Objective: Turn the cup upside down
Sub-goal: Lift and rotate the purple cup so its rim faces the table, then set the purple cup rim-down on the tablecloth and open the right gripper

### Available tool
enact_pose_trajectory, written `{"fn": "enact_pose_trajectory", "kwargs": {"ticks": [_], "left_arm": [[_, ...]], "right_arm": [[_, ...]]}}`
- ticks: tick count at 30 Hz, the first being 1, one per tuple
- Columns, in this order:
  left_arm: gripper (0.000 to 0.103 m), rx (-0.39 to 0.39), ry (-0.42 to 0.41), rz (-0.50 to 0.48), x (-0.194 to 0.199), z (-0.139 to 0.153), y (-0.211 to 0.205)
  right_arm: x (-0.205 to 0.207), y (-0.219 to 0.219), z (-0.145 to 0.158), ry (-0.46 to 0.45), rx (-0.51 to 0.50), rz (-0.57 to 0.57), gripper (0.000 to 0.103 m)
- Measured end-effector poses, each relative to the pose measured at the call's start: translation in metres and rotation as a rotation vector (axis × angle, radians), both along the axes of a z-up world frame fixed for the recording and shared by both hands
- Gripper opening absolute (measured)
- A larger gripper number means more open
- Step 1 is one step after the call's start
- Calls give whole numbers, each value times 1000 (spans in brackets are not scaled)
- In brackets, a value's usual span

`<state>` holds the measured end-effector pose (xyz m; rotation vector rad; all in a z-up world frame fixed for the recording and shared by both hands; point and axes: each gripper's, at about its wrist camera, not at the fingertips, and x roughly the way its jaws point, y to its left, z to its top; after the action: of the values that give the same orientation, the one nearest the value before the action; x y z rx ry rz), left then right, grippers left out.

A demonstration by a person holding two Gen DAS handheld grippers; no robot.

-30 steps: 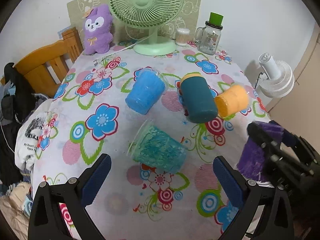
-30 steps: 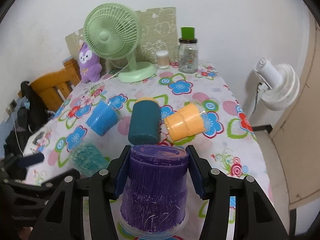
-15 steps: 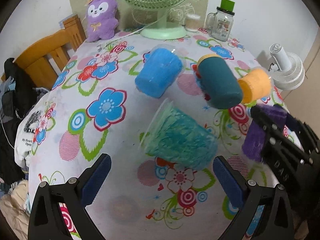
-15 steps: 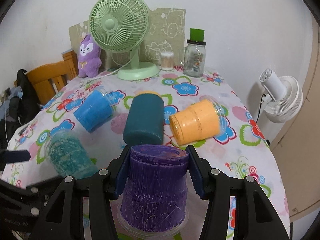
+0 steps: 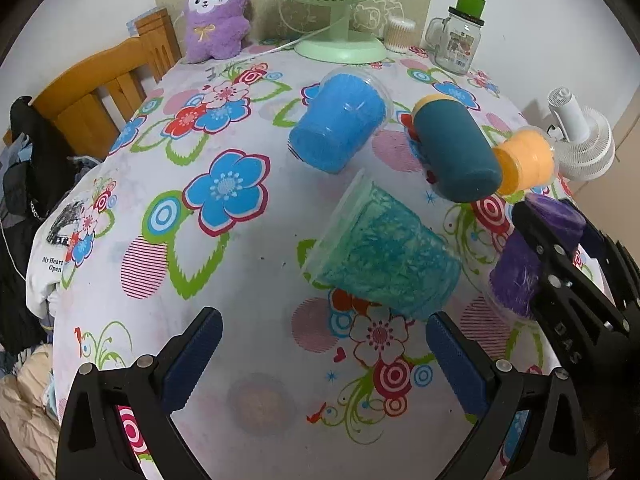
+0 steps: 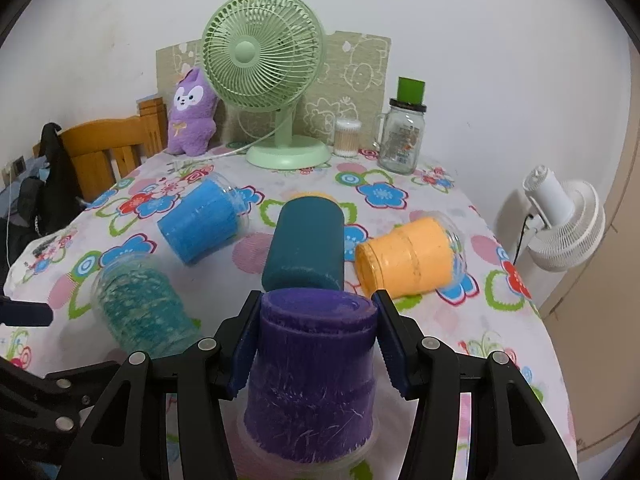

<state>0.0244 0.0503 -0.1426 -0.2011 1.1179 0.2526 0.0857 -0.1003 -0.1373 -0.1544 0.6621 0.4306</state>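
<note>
The right gripper [image 6: 318,344] clamped the purple cup [image 6: 312,384], already inverted rim-down at the table [image 6: 500,320] front, while the left gripper [image 5: 320,352] gaped empty near the teal cup [image 5: 384,256], lying sideways and unflipped.

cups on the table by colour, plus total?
Purple cup: 1, in the right hand-held gripper
Teal speckled cup: 1
Blue cup: 1
Dark teal cup: 1
Orange cup: 1
Total: 5
</note>
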Motion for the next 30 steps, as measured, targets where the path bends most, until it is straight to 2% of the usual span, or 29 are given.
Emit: {"fn": "enact_pose_trajectory", "kwargs": {"ticks": [4, 13, 15, 17, 23, 30], "left_arm": [[103, -10, 15, -10, -1, 0, -2], [103, -22, 43, -49, 0, 2, -13], [103, -21, 48, -53, -1, 4, -14], [103, -24, 55, -48, -3, 6, -14], [103, -50, 96, -45, -3, 17, -16], [103, -81, 131, -51, 3, 32, -19]], "right_arm": [[-4, -11, -1, 99, 51, -20, 57], [-9, -18, -7, 235, 47, -40, 60], [-7, -18, -9, 280, 38, -49, 73], [-5, -19, -10, 319, 30, -68, 81], [-2, -26, -2, 432, 29, -60, 81], [3, -30, 17, 522, -35, -54, 82]]}}
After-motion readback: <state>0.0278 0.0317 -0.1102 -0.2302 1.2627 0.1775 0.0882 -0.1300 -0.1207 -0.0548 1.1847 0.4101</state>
